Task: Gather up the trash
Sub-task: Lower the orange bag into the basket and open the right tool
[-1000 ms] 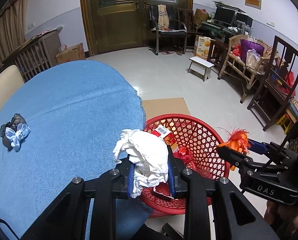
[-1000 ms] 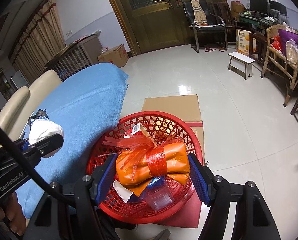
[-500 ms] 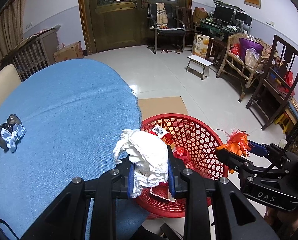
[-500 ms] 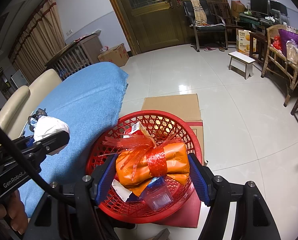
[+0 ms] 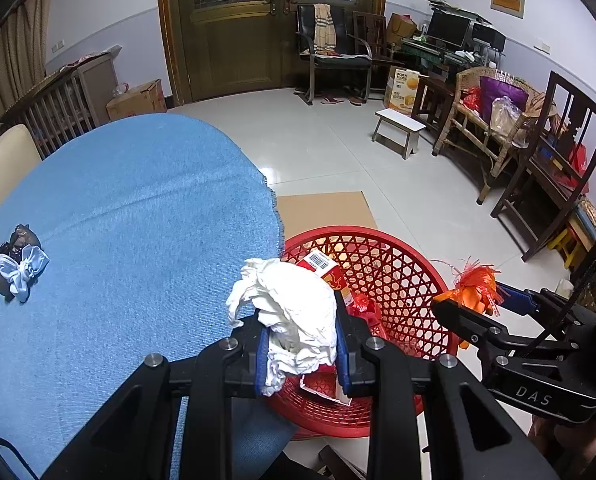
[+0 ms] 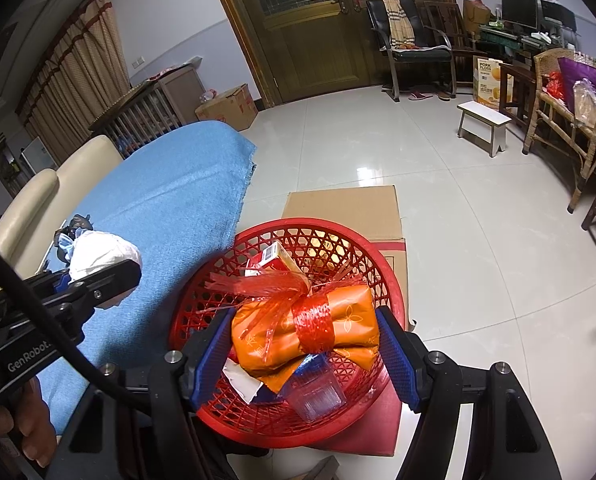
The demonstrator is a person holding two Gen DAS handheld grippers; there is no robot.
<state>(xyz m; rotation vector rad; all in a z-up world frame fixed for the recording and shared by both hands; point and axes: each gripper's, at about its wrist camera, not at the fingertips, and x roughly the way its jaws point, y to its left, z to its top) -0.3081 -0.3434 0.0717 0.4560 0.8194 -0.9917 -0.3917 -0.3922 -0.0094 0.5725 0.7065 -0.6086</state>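
Observation:
My left gripper [image 5: 301,344] is shut on a crumpled white tissue wad [image 5: 294,312], held over the blue table edge beside the red mesh basket [image 5: 386,264]. It also shows in the right wrist view [image 6: 98,256]. My right gripper [image 6: 304,344] is shut on an orange wrapper [image 6: 306,328] tied with red ribbon, held above the red basket [image 6: 338,240]. The basket holds a red-and-white carton [image 6: 276,258], a clear plastic cup [image 6: 318,392] and other scraps. A dark wrapper with a white bow-shaped scrap [image 5: 16,268] lies on the table at far left.
The basket stands on flattened cardboard [image 6: 342,208] on the tiled floor beside the blue-clothed table [image 5: 130,220]. A cream chair [image 6: 38,200] stands behind the table. A white stool [image 5: 398,132], wooden chairs [image 5: 554,160] and a wicker bench line the right side.
My left gripper has moved slightly right with the tissue, closer over the basket rim. The right gripper and its orange wrapper have held still above the basket.

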